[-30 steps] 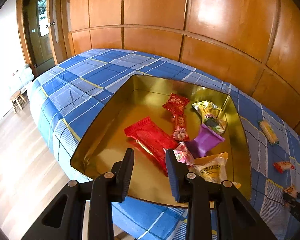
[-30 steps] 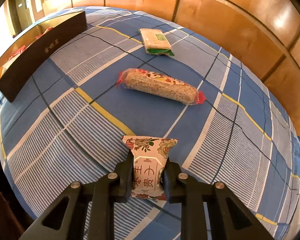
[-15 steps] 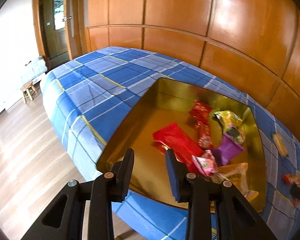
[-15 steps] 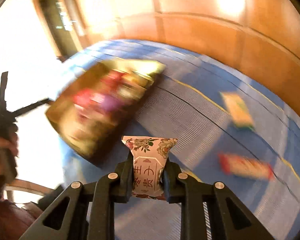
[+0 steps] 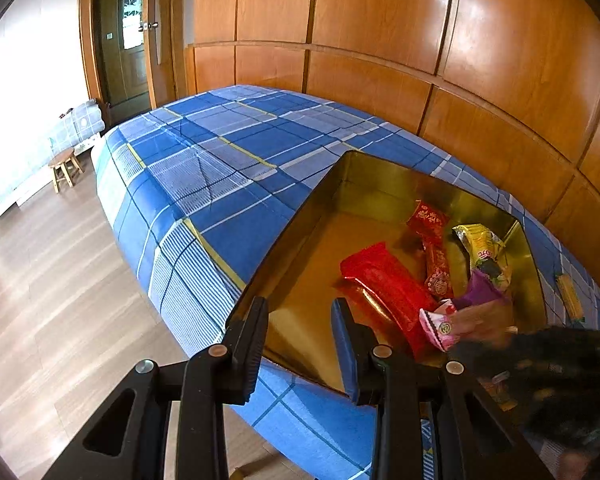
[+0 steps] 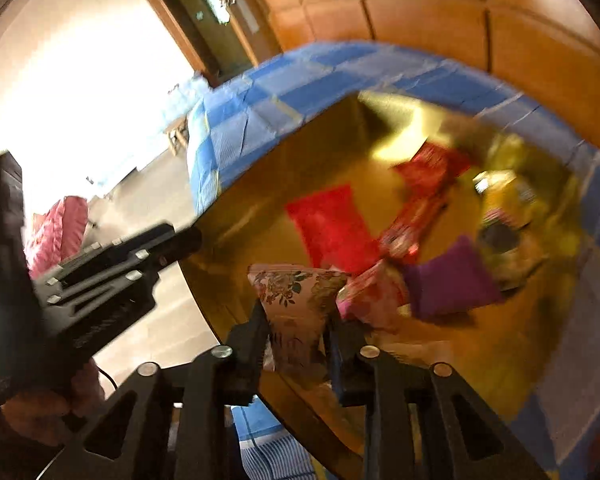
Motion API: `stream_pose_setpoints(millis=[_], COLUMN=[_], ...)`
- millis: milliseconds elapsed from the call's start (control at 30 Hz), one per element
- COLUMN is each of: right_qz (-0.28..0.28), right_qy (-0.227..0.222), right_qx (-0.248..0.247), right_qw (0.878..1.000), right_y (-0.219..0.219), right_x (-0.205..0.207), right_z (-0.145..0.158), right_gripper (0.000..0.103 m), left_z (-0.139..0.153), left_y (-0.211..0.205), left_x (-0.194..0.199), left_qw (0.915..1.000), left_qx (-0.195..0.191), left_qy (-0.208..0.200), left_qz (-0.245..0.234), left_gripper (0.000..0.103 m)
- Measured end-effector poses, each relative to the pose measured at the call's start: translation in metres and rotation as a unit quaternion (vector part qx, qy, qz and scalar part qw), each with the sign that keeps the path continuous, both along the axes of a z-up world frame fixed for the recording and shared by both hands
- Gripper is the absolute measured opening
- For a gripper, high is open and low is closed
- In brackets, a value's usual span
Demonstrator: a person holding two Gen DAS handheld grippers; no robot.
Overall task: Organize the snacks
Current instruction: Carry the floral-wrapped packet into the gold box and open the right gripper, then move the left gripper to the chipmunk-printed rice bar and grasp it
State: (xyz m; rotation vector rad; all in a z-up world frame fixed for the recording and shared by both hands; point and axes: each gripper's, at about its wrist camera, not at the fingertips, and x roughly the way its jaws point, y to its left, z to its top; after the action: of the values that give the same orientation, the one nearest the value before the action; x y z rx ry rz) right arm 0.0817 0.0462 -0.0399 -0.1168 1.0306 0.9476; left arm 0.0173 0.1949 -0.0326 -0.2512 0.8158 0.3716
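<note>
Snacks lie in a gold tray (image 5: 300,240) that sits on a bed with a blue plaid sheet (image 5: 220,168), near its edge. Inside the tray, toward its right half, are a large red packet (image 5: 384,284), a smaller red packet (image 5: 428,218) with a thin red one (image 5: 438,264) below it, a yellow packet (image 5: 480,242), a purple packet (image 5: 480,290) and a pink packet (image 5: 436,322). The left half of the tray floor is bare.

The right gripper (image 6: 298,320) hangs over the near edge of the tray with a floral packet (image 6: 296,296) upright between its fingers. Its jaws are opening; the packet sits between them, and the frame is too blurred to tell whether the pads press on it. In the left wrist view this gripper shows only as a dark blur at the lower right, over the near right corner of the tray.

The left gripper (image 5: 300,344) is empty, its jaws set a little apart with nothing between them. It points down at the tray's near left rim. From the right wrist view it appears at the left, held in a hand (image 6: 32,408), just beside the tray's edge.

One more snack, a long yellow bar (image 5: 568,296), lies on the sheet to the right of the tray. A wooden panelled wall (image 5: 380,40) runs behind the bed, and a small stool (image 5: 64,166) stands on the wood floor at the left.
</note>
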Motion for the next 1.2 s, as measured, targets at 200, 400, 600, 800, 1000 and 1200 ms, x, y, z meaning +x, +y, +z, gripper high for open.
stream_pose_setpoints(millis=[200,400,600,800,1000,1200], right_qz=[-0.015,-0.047,-0.099,-0.145,-0.193,-0.236], right_qy=[-0.001,-0.039,-0.064,-0.066,-0.065,-0.069], right_qx=[0.004,0.022,0.036,0.033,0.025,0.015], right_qw=[1.000,0.998,0.992,0.987,0.979,0.969], right_y=[-0.008,-0.034,-0.075,-0.124,-0.168,-0.211], right_x=[-0.003,-0.014,-0.023,-0.031,-0.032,-0.032], right_z=[-0.005,0.015,0.025,0.026,0.021,0.021], right_gripper=[0.039,0.039,0.039,0.039,0.039,0.039], left_z=[-0.004,-0.001,0.009,0.016,0.019,0.020], left_y=[-0.003,-0.015,-0.034,-0.053,-0.072,-0.093], left_x=[0.002,0.003,0.001,0.001,0.001,0.003], left_qw=[1.0000,0.9997,0.9984,0.9963,0.9934,0.9893], left_qx=[0.000,0.004,0.017,0.027,0.039,0.045], left_qy=[0.005,0.001,-0.009,-0.014,-0.014,-0.009], left_qz=[-0.006,-0.024,-0.053,-0.080,-0.108,-0.139], left_gripper=[0.033,0.033,0.038,0.038,0.038,0.038])
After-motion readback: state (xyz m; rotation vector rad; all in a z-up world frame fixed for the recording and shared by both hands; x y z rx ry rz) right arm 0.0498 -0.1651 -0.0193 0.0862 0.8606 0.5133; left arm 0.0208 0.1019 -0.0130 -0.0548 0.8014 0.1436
